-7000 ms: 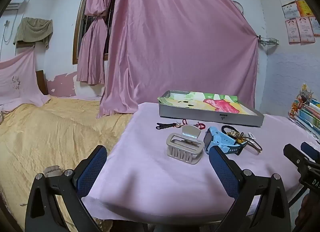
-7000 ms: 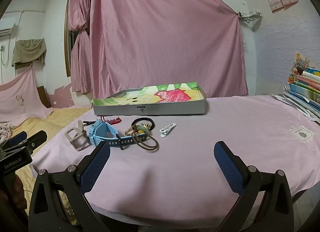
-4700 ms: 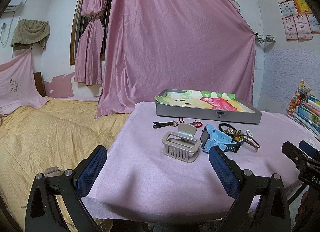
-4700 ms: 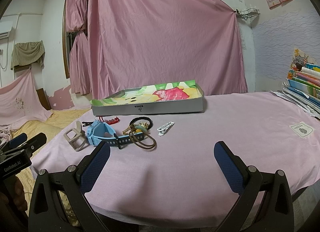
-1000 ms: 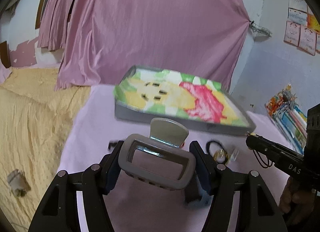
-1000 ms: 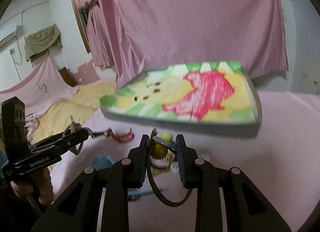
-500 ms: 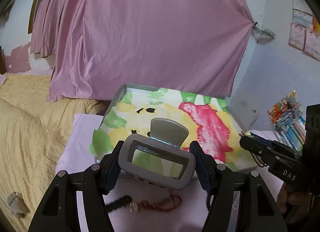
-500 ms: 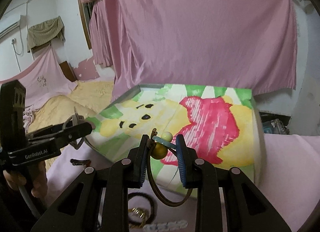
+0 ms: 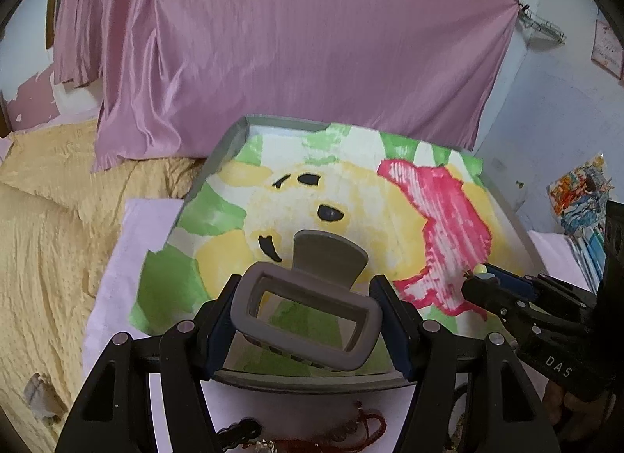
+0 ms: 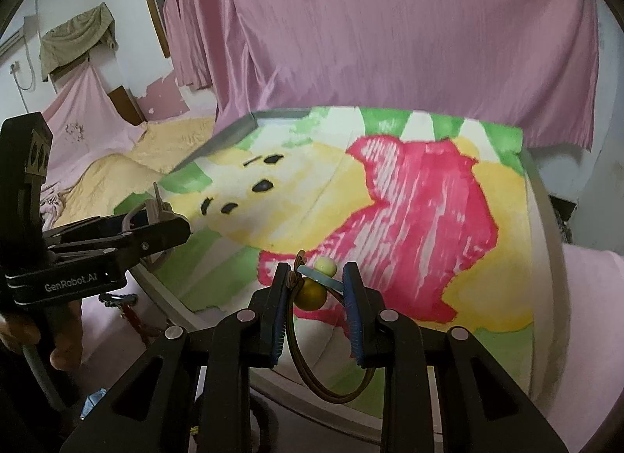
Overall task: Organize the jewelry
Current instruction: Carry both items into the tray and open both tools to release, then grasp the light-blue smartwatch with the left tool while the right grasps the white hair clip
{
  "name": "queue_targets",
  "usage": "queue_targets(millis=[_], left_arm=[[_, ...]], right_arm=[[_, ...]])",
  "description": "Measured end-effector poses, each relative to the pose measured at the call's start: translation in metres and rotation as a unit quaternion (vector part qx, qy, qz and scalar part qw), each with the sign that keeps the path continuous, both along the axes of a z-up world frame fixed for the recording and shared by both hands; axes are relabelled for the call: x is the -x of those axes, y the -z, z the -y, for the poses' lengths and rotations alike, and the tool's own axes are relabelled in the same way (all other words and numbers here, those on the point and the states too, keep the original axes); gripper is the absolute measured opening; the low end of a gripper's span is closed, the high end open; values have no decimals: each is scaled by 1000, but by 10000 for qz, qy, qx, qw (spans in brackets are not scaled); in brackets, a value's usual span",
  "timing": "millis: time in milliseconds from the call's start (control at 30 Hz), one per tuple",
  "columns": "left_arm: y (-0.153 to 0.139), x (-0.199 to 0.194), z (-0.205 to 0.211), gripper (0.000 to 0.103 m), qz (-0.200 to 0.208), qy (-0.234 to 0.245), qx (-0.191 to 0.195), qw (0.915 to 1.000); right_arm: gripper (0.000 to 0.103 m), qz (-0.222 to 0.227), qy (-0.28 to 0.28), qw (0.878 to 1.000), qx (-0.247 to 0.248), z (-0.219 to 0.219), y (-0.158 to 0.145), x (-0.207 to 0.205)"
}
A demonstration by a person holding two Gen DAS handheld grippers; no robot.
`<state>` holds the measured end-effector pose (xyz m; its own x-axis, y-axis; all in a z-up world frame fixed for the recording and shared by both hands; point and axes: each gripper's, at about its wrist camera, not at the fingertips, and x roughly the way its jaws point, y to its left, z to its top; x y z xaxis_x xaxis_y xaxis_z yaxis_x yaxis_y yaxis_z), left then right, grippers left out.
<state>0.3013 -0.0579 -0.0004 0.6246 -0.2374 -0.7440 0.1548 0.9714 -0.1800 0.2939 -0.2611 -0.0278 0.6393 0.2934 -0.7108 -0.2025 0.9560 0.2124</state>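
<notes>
L gripper [image 9: 306, 314] clamped on grey claw clip [image 9: 308, 320], pads on its two ends, clip held over near edge of tray [image 9: 230, 141]; clip's tab sticks up twd tray centre; R gripper [image 10: 316, 289] narrow, pinching brown hair tie [image 10: 331, 382] w/ yellow bead [image 10: 310, 293] + pale bead on a blue bar; tie's loop hangs below the pads, also over the tray; tray is grey-walled, lined w/ yellow/pink/green cartoon print, sits on pink cloth [image 9: 117, 242]; nothing seen lying in it; in L view R gripper shows at right, tips over the pink patch; red cord + dark clip [image 9: 238, 429] lie on cloth just in front of tray; pink curtain [image 9: 292, 43] behind; yellow bedspread [image 9: 43, 238] to left.
</notes>
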Motion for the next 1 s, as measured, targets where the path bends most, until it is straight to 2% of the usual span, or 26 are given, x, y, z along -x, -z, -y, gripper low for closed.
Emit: queue_targets(millis=[133, 333, 433, 500, 533, 633, 733, 867, 900, 1000], left_arm=[[7, -2, 2, 63, -130, 21, -61, 9999], [7, -1, 3, 63, -113, 31, -118, 9999], [5, 1, 3, 67, -59, 28, -81, 9999], [3, 4, 1, 75, -3, -8, -42, 10000], [1, 8, 0, 78, 57, -39, -15, 10000], [-5, 17, -2, 79, 211, -91, 29, 9997], [-11, 30, -5, 83, 401, -179, 45, 9990], [-20, 53, -11, 100, 827, -369, 120, 9958], [-22, 58, -13, 101, 922, -421, 148, 9947], [-30, 76, -16, 102, 1247, -480, 139, 9909]], right_arm=[[24, -41, 20, 10000, -12, 0, 5, -1], [24, -66, 70, 10000, -6, 2, 6, -1], [31, -4, 141, 9999, -1, 4, 4, 4], [40, 93, 213, 9997, -7, 7, 1, 10], [40, 159, 258, 9995, -14, 9, -2, 14], [41, 439, 466, 9979, -28, 14, -12, 30], [57, 724, 664, 9951, -67, 19, -22, 48], [76, 1146, 942, 9888, -145, 24, -33, 78], [83, 1233, 989, 9873, -162, 25, -35, 84], [92, 1533, 1119, 9815, -236, 28, -41, 106]])
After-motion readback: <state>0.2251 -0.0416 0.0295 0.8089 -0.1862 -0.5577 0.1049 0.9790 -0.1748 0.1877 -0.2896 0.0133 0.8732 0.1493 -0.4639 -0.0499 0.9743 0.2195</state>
